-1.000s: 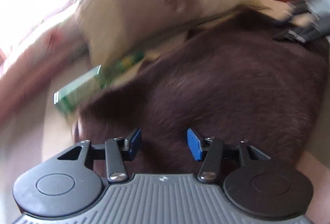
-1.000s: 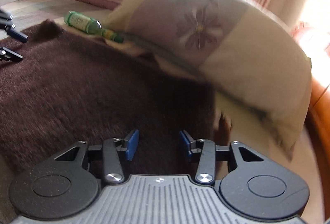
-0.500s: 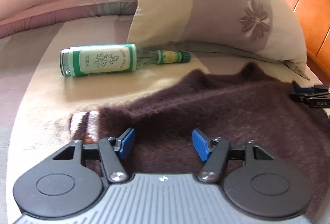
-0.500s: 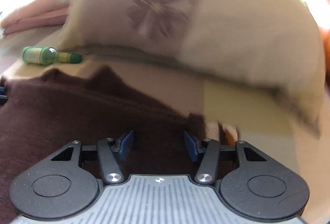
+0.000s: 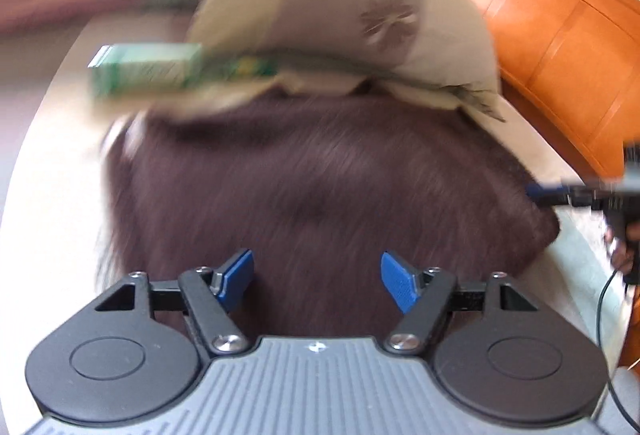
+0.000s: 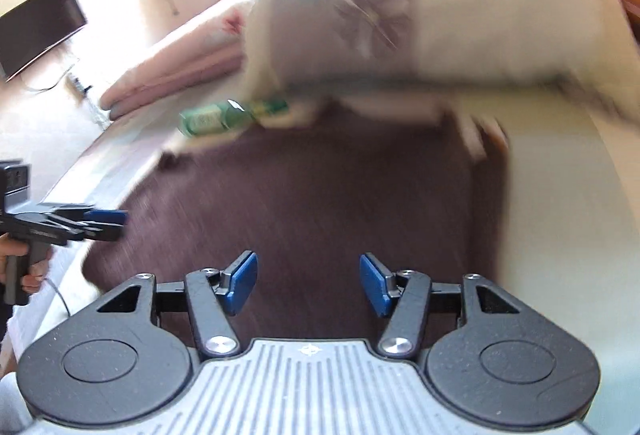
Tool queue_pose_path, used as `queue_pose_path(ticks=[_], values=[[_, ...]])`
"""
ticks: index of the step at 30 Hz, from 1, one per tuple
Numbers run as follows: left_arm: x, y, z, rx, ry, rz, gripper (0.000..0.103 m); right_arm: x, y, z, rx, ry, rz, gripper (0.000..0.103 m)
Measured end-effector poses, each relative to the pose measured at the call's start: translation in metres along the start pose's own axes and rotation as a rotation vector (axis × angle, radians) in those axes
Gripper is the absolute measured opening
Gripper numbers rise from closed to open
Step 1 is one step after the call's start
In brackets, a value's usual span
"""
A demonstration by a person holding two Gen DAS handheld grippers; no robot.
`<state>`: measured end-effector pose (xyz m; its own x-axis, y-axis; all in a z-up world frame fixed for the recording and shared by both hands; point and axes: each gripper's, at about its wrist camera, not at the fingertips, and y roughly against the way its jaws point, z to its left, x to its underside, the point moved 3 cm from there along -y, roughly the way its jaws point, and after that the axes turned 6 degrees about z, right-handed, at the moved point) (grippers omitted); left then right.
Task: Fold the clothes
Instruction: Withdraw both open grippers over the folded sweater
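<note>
Sweater (image 5: 320, 195) lies flat mid-bed; left tool (image 5: 316, 281) and right tool (image 6: 308, 283) opening, empty. Risk: glass bottle (image 5: 148, 71) at far hem gets dragged when folding.

One fuzzy brown sweater (image 5: 320, 187) lies in front of the tongs. Past it are one green glass bottle (image 5: 148, 71) and one flowered pillow (image 5: 344, 7). Two tongs: left tongs (image 5: 317, 281), right tongs (image 6: 308, 283).

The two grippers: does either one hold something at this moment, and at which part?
Nothing is held. The left gripper and the right gripper have opening jaws with nothing pinched, above the brown fuzzy garment.
</note>
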<state>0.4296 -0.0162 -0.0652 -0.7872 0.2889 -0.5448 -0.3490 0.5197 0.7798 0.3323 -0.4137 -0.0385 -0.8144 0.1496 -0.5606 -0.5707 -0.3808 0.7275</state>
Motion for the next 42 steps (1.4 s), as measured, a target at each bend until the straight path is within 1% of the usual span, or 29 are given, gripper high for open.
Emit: queue_pose_path(ticks=[1,2,3,5,7,8,10,12,13,15,17,18,19,21,22,24,25,26,28,29,31,32,34,35,36,37,38,39,42], values=[[0.013,0.001,0.010,0.012,0.041,0.015,0.071,0.012,-0.001,-0.013,0.018,-0.042,0.023,0.057],[0.024,0.003,0.018,0.034,0.077,0.025,0.069,0.023,0.001,-0.023,0.013,-0.072,0.023,0.049],[0.030,0.009,0.023,0.031,0.098,0.023,0.066,0.029,0.009,-0.031,-0.010,-0.105,-0.001,0.043],[0.025,0.023,0.017,-0.003,0.078,0.022,0.067,0.028,0.023,-0.032,-0.027,-0.150,-0.018,0.045],[0.016,0.036,0.010,-0.023,0.054,0.005,0.070,0.018,0.034,-0.015,-0.003,-0.090,-0.048,0.057],[0.011,0.039,0.005,-0.007,0.041,-0.010,0.074,0.012,0.038,-0.005,0.002,-0.055,-0.062,0.059],[0.005,0.033,-0.005,0.068,0.047,-0.011,0.075,0.005,0.034,0.014,-0.058,-0.020,-0.056,0.059],[0.005,0.021,-0.017,0.143,0.054,-0.013,0.075,0.001,0.021,0.032,-0.129,-0.006,-0.038,0.059],[0.005,0.014,-0.023,0.175,0.060,-0.013,0.075,0.000,0.011,0.040,-0.172,-0.012,-0.025,0.059],[0.002,-0.002,-0.040,0.262,0.087,-0.009,0.075,-0.004,-0.012,0.053,-0.278,-0.056,0.009,0.059],[-0.004,-0.016,-0.056,0.359,0.104,0.013,0.075,-0.006,-0.030,0.066,-0.380,-0.094,0.046,0.062],[-0.007,-0.025,-0.063,0.390,0.108,0.050,0.079,-0.006,-0.038,0.072,-0.396,-0.088,0.071,0.066],[-0.006,-0.032,-0.061,0.373,0.125,0.084,0.080,-0.007,-0.045,0.079,-0.408,-0.081,0.095,0.067],[-0.004,-0.048,-0.056,0.330,0.160,0.152,0.079,-0.005,-0.061,0.078,-0.331,-0.057,0.154,0.067],[-0.003,-0.055,-0.054,0.308,0.177,0.186,0.078,-0.004,-0.064,0.072,-0.307,-0.069,0.168,0.066],[0.003,-0.048,-0.042,0.296,0.186,0.174,0.078,-0.002,-0.056,0.055,-0.306,-0.105,0.156,0.064],[0.006,-0.040,-0.036,0.282,0.190,0.162,0.078,-0.001,-0.046,0.049,-0.285,-0.105,0.138,0.064],[0.009,-0.032,-0.029,0.268,0.193,0.150,0.078,-0.001,-0.037,0.041,-0.246,-0.098,0.123,0.064],[0.018,-0.016,-0.013,0.197,0.192,0.125,0.078,0.003,-0.019,0.022,-0.174,-0.097,0.109,0.064],[0.021,-0.009,-0.005,0.181,0.206,0.117,0.078,0.006,-0.010,0.013,-0.139,-0.098,0.103,0.064],[0.027,0.004,0.011,0.153,0.235,0.103,0.078,0.011,0.007,-0.003,-0.101,-0.123,0.091,0.065],[0.028,0.010,0.011,0.123,0.224,0.090,0.078,0.014,0.014,-0.009,-0.083,-0.132,0.085,0.065],[0.028,0.020,0.011,0.061,0.197,0.062,0.079,0.020,0.025,-0.017,-0.038,-0.137,0.070,0.069],[0.029,0.026,0.010,0.031,0.183,0.048,0.082,0.022,0.032,-0.018,-0.010,-0.120,0.062,0.069],[0.029,0.028,0.001,-0.040,0.110,0.038,0.082,0.025,0.037,-0.013,0.030,-0.077,0.053,0.072],[0.029,0.030,-0.008,-0.113,0.032,0.027,0.082,0.025,0.040,-0.002,0.076,-0.016,0.047,0.078],[0.031,0.030,-0.025,-0.169,-0.072,0.024,0.082,0.025,0.039,0.011,0.125,0.055,0.044,0.080],[0.034,0.029,-0.044,-0.223,-0.179,0.021,0.082,0.025,0.034,0.030,0.187,0.157,0.039,0.085],[0.052,0.016,-0.098,-0.327,-0.497,-0.004,0.084,0.034,0.020,0.071,0.293,0.388,0.041,0.090]])
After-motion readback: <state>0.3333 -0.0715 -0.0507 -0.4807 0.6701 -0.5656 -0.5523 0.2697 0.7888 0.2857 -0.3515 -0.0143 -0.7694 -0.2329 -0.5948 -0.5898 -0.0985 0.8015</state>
